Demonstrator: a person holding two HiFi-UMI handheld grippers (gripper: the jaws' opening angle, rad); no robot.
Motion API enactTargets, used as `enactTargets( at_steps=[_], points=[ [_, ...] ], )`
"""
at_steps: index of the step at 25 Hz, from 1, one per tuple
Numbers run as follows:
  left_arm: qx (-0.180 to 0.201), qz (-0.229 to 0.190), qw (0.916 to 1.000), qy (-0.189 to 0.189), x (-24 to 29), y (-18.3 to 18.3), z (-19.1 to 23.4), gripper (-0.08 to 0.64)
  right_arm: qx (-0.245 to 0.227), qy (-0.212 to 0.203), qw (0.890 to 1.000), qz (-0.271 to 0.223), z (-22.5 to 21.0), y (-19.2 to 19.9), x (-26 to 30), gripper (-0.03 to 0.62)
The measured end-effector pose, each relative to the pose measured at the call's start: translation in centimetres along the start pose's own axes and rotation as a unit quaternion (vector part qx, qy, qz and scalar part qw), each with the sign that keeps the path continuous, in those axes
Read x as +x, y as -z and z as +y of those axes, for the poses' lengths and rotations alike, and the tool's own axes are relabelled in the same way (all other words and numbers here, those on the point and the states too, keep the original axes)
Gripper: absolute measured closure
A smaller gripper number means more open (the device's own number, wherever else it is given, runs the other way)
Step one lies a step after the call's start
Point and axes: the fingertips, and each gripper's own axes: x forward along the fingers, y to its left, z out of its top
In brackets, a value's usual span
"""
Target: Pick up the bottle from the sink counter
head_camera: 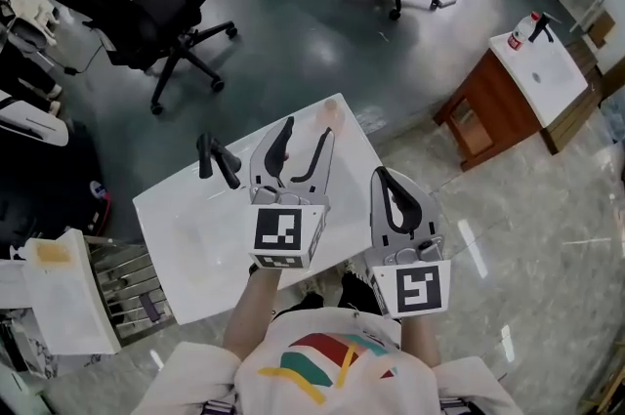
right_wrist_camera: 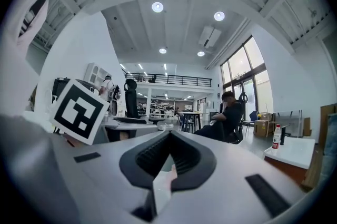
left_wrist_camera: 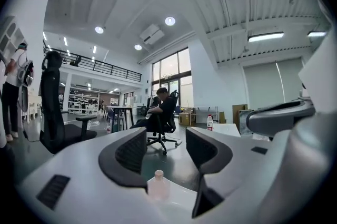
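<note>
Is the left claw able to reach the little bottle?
Probably yes: the left claw is open, and the bottle stands just ahead of it with nothing in between.

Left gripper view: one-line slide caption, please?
Left gripper, jaws apart, faces a small pale bottle standing on the white counter; nothing gripped yet.

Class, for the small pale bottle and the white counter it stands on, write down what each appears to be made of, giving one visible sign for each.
Small pale pink bottle: probably plastic with a frosted, translucent finish. Its body looks cloudy rather than glass-clear, though glass cannot be ruled out.
White sink counter: smooth and slightly glossy, perhaps ceramic or a stone composite. It is uniformly white with no grain.
</note>
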Motion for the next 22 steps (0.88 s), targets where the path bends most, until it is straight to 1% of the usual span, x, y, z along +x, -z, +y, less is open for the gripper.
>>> enactTargets(
  at_steps=[1,3,8,15,19,22],
  points=[
    [0.0,0.008,0.9999,0.006,0.9,0.6,0.0,0.335,0.003,-0.001,1.0,0.004,-0.1,0.4,0.2,0.581],
    [-0.003,0.027,0.9995,0.015,2.9,2.0,-0.1,0.299,0.01,-0.002,1.0,0.014,-0.5,1.3,0.6,0.58],
    [-0.018,0.068,0.9973,0.021,7.1,6.4,0.1,0.238,0.028,-0.001,0.999,0.045,-1.5,4.3,1.3,0.581],
    [-0.032,0.111,0.9933,0.014,11.5,11.7,0.5,0.214,0.042,-0.001,0.996,0.082,-3.1,7.9,2.2,0.58],
    [-0.045,0.147,0.988,0.007,13.3,15.6,1.2,0.191,0.053,0.0,0.993,0.101,-3.4,9.5,2.6,0.58],
    [-0.049,0.17,0.9842,0.006,14.1,18.2,1.6,0.186,0.052,0.002,0.993,0.109,-3.3,9.8,2.8,0.58]
  ],
)
